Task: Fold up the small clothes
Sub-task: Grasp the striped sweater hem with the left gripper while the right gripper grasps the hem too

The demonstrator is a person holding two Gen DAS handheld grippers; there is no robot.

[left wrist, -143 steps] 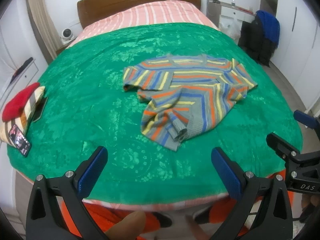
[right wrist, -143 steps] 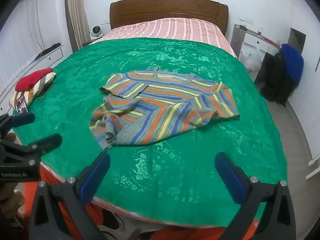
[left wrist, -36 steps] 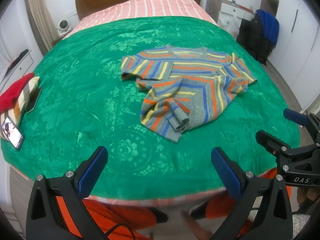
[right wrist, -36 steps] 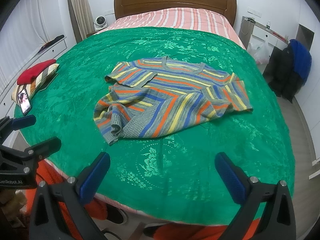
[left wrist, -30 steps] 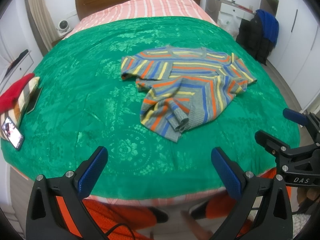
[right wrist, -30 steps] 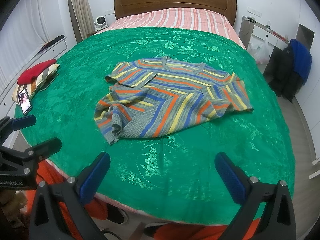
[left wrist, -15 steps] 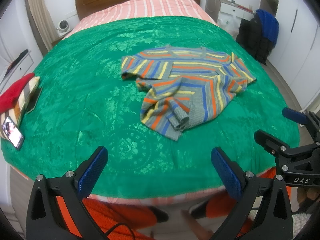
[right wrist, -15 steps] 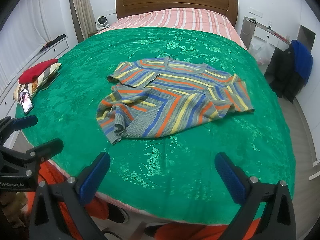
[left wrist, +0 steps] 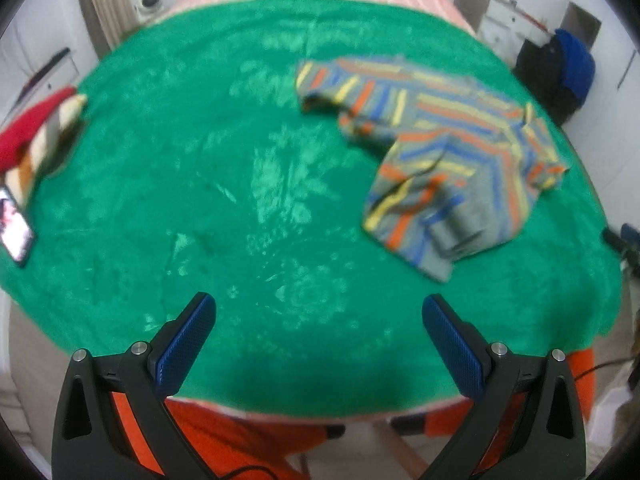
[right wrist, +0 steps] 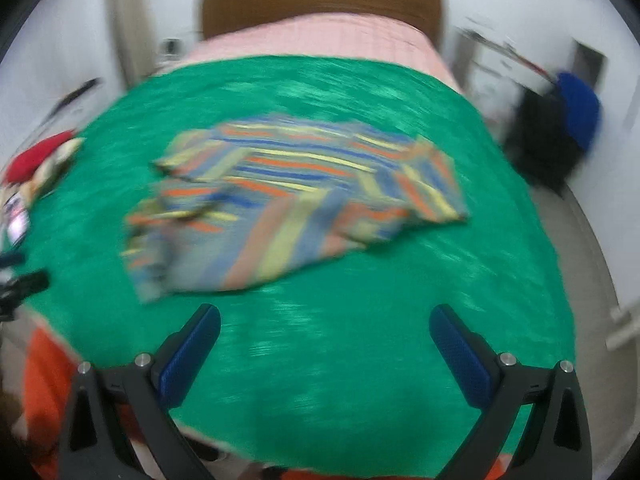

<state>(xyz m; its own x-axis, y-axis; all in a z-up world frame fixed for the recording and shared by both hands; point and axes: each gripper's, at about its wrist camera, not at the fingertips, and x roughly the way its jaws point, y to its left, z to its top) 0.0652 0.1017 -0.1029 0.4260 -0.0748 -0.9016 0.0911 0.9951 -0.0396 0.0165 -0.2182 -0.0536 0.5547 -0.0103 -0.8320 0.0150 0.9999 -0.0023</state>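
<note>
A small grey sweater with orange, blue and yellow stripes (left wrist: 448, 160) lies crumpled on the green bedspread (left wrist: 224, 184), right of centre in the left wrist view. It shows blurred in the middle of the right wrist view (right wrist: 296, 204). My left gripper (left wrist: 318, 312) is open and empty above the near edge of the bed, left of the sweater. My right gripper (right wrist: 324, 322) is open and empty just in front of the sweater's lower hem.
Folded red and striped clothes (left wrist: 36, 128) and a lit phone (left wrist: 14, 224) lie at the bed's left edge. A wooden headboard (right wrist: 320, 4) and pink striped sheet are at the far end. Dark and blue clothing (right wrist: 560, 136) hangs at the right wall.
Both grippers have moved forward over the bed. The left view has swung left, so the sweater now sits to the right. The right view is motion-blurred and closer to the sweater.
</note>
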